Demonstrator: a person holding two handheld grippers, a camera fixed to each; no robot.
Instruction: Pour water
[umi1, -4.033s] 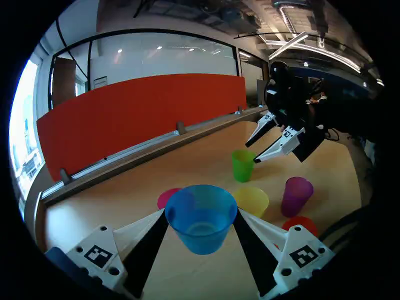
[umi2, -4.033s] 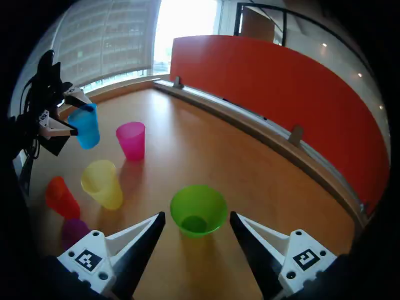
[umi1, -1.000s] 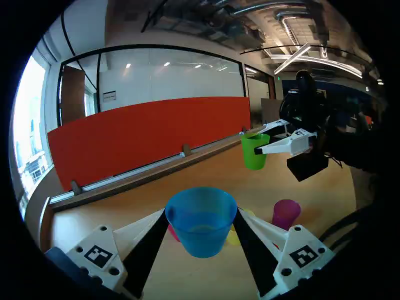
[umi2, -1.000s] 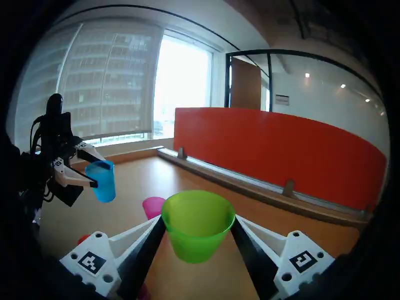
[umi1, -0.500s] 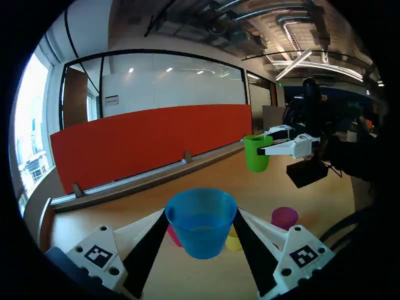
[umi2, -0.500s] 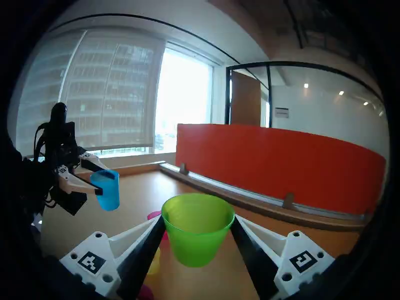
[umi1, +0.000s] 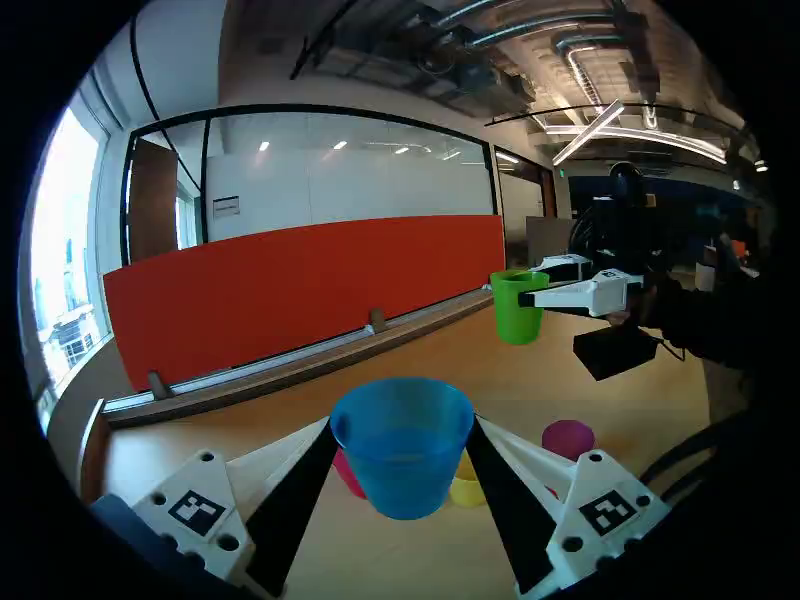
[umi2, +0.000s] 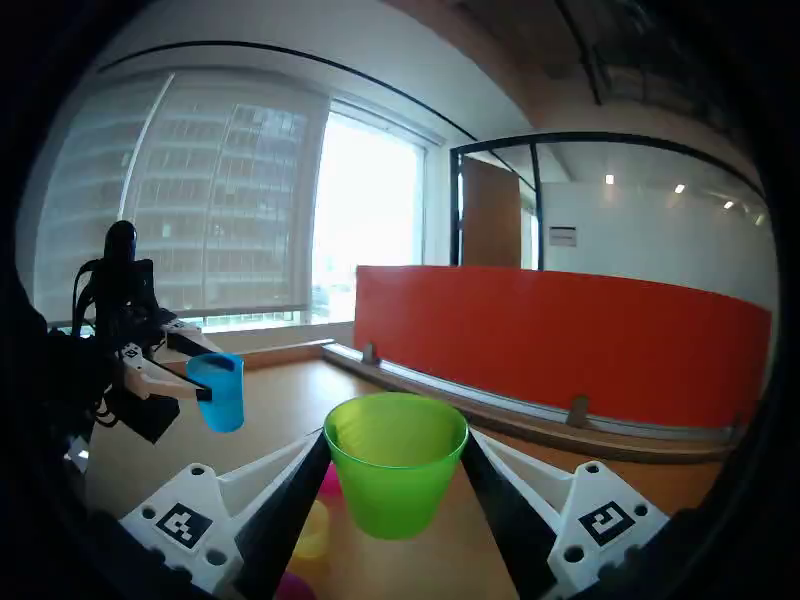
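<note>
Raised higher: green cup (umi2: 396, 462), blue cup (umi1: 402, 455), both upright.

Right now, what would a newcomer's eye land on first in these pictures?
Two bright cups are held up off the table: a blue cup gripped by the left gripper and a green cup gripped by the right gripper. Both cups are upright and well apart. Behind them, a long orange panel runs along the far edge of the wooden table.

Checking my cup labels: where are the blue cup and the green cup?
blue cup (umi1: 402, 465), left gripper view, on its front wall.
green cup (umi2: 395, 480), right gripper view, on its front wall.
</note>
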